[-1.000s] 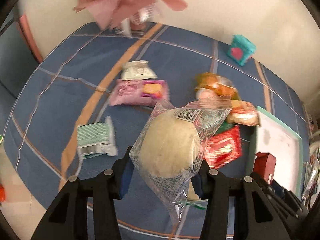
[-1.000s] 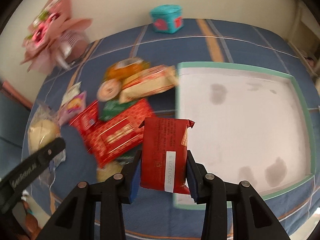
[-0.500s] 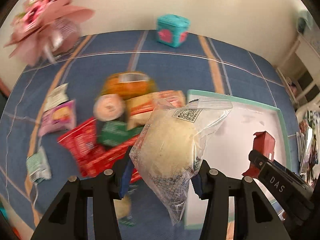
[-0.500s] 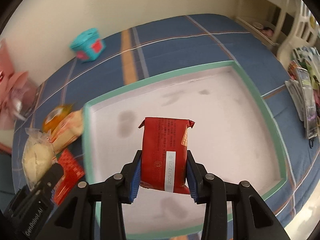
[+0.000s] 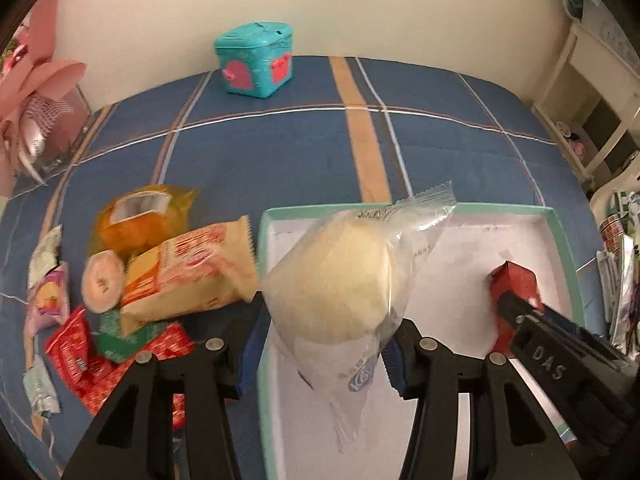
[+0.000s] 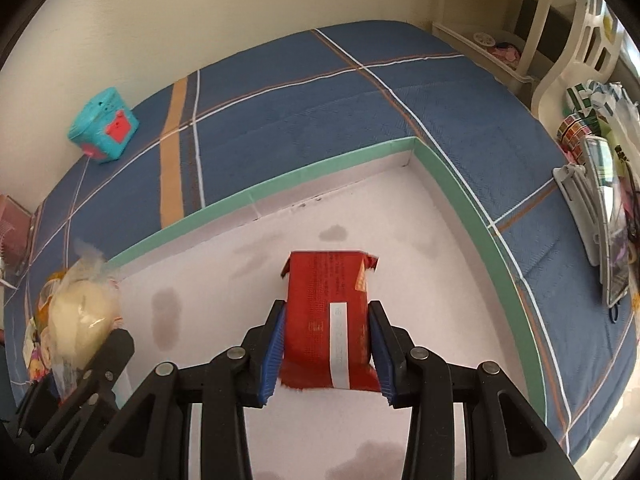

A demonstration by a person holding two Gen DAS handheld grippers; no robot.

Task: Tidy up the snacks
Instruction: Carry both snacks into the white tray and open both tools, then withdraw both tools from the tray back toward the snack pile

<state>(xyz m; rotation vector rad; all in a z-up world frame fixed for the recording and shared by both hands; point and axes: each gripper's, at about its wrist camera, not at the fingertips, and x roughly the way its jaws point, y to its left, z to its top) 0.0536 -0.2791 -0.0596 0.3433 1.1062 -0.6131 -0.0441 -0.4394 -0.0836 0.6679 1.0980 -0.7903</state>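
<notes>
Both claws have swung from the snack pile to over the white green-rimmed tray (image 6: 472,216). The left claw (image 5: 324,344) clamps the clear-wrapped pale bun (image 5: 336,280), the right claw (image 6: 326,352) the red foil packet (image 6: 326,320); release looks next.

From my left cam the snack pile (image 5: 160,280) is pretty smeared, can't read any labels. The bun bag (image 5: 340,280) covers much of the tray (image 5: 560,248) floor, and the right gripper's arm hides most of the red packet (image 5: 514,284).
</notes>
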